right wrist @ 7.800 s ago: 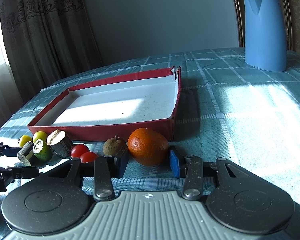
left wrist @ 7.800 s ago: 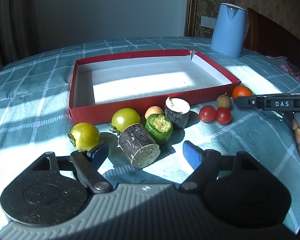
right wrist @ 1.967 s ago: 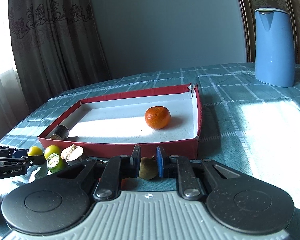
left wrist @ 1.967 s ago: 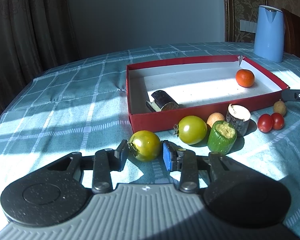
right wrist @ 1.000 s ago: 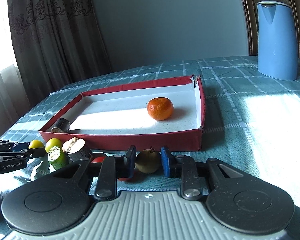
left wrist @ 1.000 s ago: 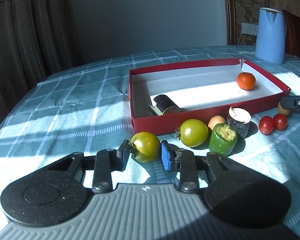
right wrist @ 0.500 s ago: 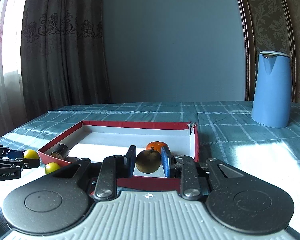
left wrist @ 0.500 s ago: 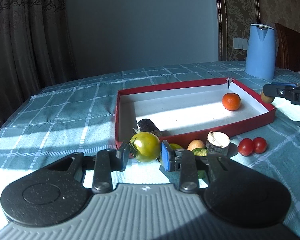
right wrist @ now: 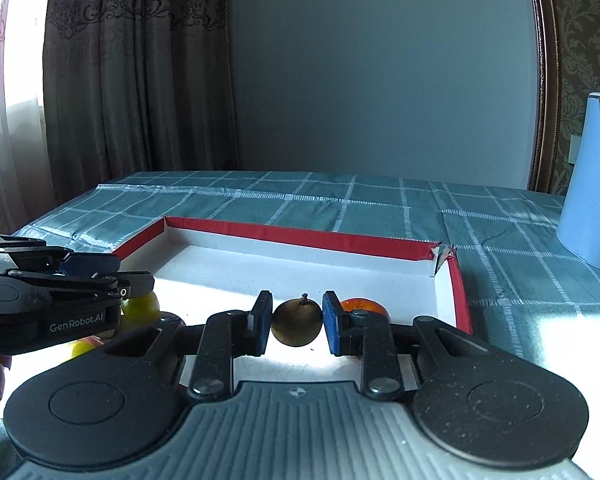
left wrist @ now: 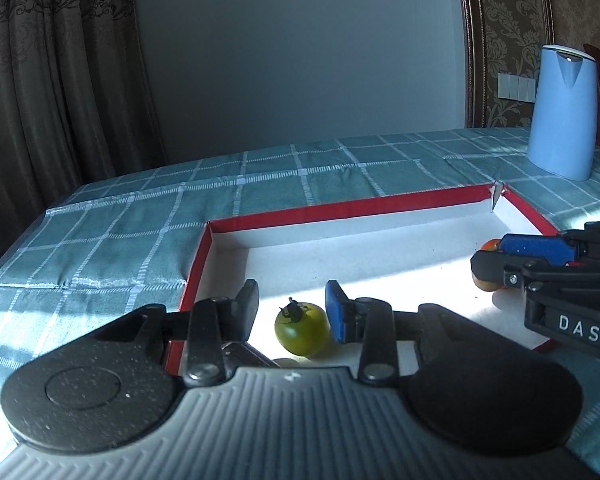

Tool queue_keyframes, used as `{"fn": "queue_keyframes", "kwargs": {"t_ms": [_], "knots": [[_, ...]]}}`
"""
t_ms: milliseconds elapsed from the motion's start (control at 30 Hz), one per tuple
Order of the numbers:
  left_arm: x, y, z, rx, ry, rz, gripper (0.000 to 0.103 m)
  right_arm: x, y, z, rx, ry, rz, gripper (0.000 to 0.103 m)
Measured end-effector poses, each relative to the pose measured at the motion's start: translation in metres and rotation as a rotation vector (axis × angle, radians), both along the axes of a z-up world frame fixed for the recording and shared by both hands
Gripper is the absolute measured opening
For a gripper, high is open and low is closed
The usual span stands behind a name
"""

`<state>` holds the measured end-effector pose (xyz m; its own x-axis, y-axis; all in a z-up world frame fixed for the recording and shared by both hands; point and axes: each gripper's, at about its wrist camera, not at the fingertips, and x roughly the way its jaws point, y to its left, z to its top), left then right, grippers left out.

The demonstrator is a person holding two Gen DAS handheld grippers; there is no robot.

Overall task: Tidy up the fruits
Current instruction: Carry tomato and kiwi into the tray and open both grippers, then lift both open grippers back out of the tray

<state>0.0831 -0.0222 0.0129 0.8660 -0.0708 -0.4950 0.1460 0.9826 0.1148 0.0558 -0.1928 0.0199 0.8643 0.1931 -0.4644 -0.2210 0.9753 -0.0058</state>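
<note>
Left wrist view: table (left wrist: pixel 300 176) carrying a red box (left wrist: pixel 340 210); kettle (left wrist: pixel 562 112) standing behind.
Box: holding an orange (right wrist: pixel 364 305) and both fruits now arriving.
Left gripper (left wrist: pixel 292 312): fingers parted, green tomato (left wrist: pixel 302 329) sitting loose on the box floor.
Right gripper (right wrist: pixel 296 322): fingers appearing slightly apart around the brown fruit (right wrist: pixel 297 322); contact is unclear.
Progress: seemingly midway; any fruits outside are lying out of sight.

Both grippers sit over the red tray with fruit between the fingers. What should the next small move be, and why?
Probably lift the left gripper straight up and back: its jaws stand apart from the green tomato, which rests on the red tray floor, seemingly released.
</note>
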Motion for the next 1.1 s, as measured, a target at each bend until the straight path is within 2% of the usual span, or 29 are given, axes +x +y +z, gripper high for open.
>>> {"fn": "queue_keyframes", "kwargs": {"t_ms": [200, 267, 367, 467, 533, 600, 667, 767, 833, 1033, 1100], "knots": [[0.013, -0.001, -0.008, 0.021, 0.000, 0.031, 0.065, 0.026, 0.009, -0.010, -0.047, 0.034, -0.025, 0.026], [0.008, 0.001, -0.006, 0.016, -0.036, 0.045, 0.089, 0.033, 0.013, -0.013, -0.060, 0.044, -0.012, 0.027], [0.000, 0.005, -0.001, 0.007, -0.091, 0.066, 0.102, 0.034, 0.015, -0.014, -0.089, 0.037, -0.023, 0.027], [-0.006, 0.010, 0.001, -0.006, -0.099, 0.070, 0.103, 0.029, 0.013, -0.012, -0.083, 0.014, -0.031, 0.033], [-0.011, 0.012, 0.000, 0.004, -0.109, 0.080, 0.103, 0.023, 0.008, -0.009, -0.054, -0.011, -0.042, 0.043], [-0.017, 0.015, 0.000, 0.012, -0.120, 0.092, 0.103, 0.012, 0.001, -0.006, -0.032, -0.055, -0.076, 0.064], [-0.023, 0.019, 0.001, 0.008, -0.121, 0.097, 0.103, -0.001, -0.005, -0.003, -0.040, -0.108, -0.114, 0.072], [-0.040, 0.033, 0.001, -0.032, -0.115, 0.097, 0.103, -0.019, -0.012, 0.003, -0.048, -0.162, -0.156, 0.072], [-0.051, 0.041, 0.000, -0.047, -0.110, 0.102, 0.103, -0.028, -0.021, 0.007, 0.008, -0.166, -0.162, 0.072], [-0.085, 0.062, -0.006, -0.072, -0.085, 0.071, 0.103, -0.047, -0.047, 0.008, 0.210, -0.089, -0.176, 0.072], [-0.093, 0.064, -0.009, -0.054, -0.083, 0.054, 0.103, -0.054, -0.053, 0.006, 0.243, -0.085, -0.182, 0.072]]}}
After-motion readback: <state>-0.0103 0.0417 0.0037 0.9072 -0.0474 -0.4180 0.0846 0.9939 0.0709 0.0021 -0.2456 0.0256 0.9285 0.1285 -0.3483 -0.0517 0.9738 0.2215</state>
